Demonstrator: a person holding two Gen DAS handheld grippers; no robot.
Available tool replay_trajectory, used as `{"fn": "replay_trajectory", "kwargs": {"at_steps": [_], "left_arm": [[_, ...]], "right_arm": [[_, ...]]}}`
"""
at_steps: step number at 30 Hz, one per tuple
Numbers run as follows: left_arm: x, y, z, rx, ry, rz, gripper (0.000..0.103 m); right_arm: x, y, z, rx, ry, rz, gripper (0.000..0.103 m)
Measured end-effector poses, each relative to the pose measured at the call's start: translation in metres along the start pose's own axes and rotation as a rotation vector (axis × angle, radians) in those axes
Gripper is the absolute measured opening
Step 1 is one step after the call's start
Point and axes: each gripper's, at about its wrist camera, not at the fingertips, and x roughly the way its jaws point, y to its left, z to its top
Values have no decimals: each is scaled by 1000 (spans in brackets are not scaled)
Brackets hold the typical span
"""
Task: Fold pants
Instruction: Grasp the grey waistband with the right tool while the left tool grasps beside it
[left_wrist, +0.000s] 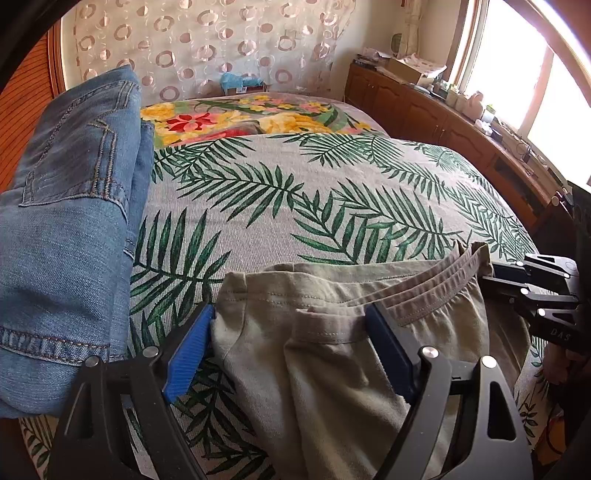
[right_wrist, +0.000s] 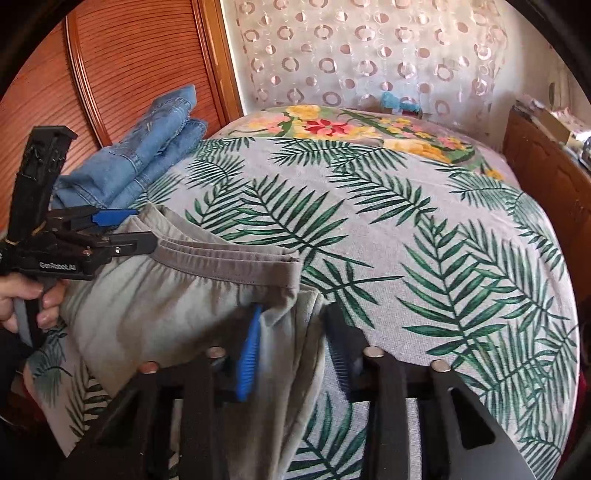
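A bed (left_wrist: 332, 206) with a palm-leaf cover fills the room, a floral blanket (left_wrist: 251, 118) at its far end before a circle-patterned curtain (left_wrist: 207, 44). A wooden cabinet (left_wrist: 436, 118) runs under the bright window on the right. Folded jeans (left_wrist: 66, 221) lie at the left. The grey pants (left_wrist: 332, 350) lie at the near edge. The left gripper (left_wrist: 291, 343) tilts down, jaws wide apart around the pants' left edge. The right gripper (right_wrist: 295, 347) tilts down with fabric between its 2 pads; I cannot tell whether they press it.
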Motion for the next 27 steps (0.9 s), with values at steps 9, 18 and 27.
{"fn": "replay_trajectory", "kwargs": {"at_steps": [9, 18, 27], "left_arm": [[-3, -2, -1, -9, 11, -2, 83], [-9, 6, -6, -47, -21, -79, 49], [-11, -2, -8, -39, -30, -107, 31]], "right_arm": [[2, -3, 0, 18, -14, 22, 17], [1, -5, -3, 33, -19, 43, 17], [2, -3, -1, 33, -13, 37, 18]]}}
